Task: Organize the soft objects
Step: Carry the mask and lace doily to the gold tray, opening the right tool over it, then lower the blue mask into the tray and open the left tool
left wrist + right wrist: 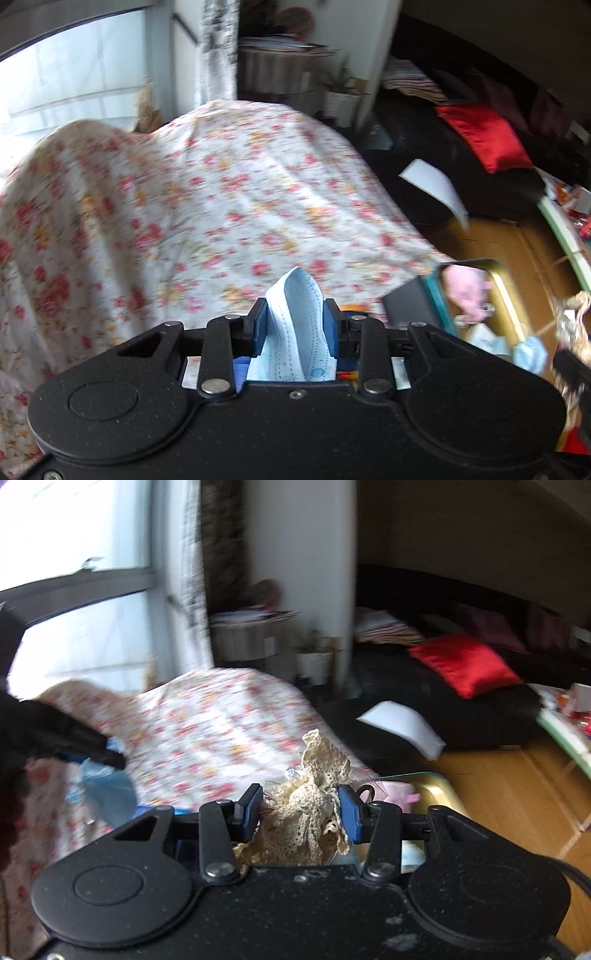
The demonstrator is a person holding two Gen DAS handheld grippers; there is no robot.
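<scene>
Both tongs carry something soft. Left tongs (294,330) are clamped on one pale blue face mask (295,332), pinched between the two blue pads (260,328); the mask is folded lengthwise, its long axis running along the fingers and its tip pointing away from the camera toward the flowered bedspread (207,192). Right tongs (301,812) stand narrowly apart, gripping one bunched piece of cream crochet lace (314,805); the lace sticks up past the fingertips and hangs crumpled below them, so no clear long axis can be told.

From the right wrist view, the left tongs (110,755) appear at the left edge with the blue mask (105,788) dangling beneath them, above the bedspread (221,731).

To the right of the bed, one open box with a yellow rim (502,284) sits on the wooden floor (491,236), holding a pink cloth (463,291) and other blurred pale pieces. One red cushion (484,134) lies on the dark sofa (436,155), with one white sheet (432,184) beside it. One potted plant (341,98) stands by the wall.
</scene>
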